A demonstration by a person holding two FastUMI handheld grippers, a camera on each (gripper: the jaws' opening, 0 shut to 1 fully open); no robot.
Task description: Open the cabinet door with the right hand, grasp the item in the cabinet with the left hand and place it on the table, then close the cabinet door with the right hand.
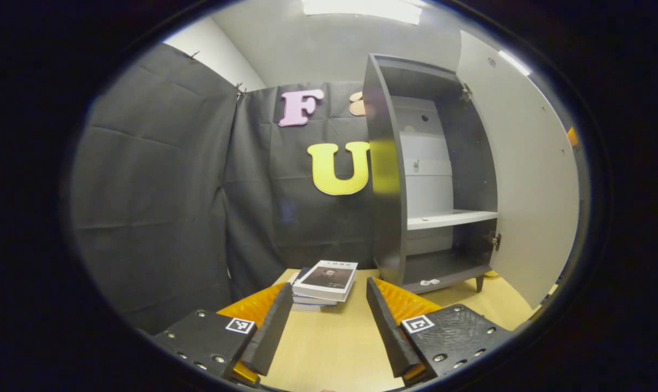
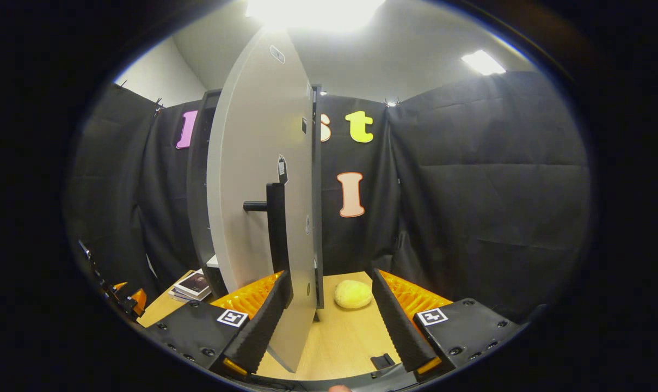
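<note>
While the cabinet door [image 2: 263,179] hid the cabinet [image 1: 432,179] interior from the right gripper [image 2: 329,310], both grippers stood spread, empty; books [image 1: 326,283] lay beyond the left gripper [image 1: 329,321].

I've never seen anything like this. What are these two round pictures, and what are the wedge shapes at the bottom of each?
Each picture comes from a camera riding on a hand-held gripper; the wedges are its two jaws. The left gripper is open and holds nothing, above a light wooden table bearing a small stack of books. Behind stands a dark grey cabinet, its pale door swung open and its white shelf bare. The right gripper is open too, the door's edge between its jaws, below the black bar handle. A yellow rounded object lies beyond.
</note>
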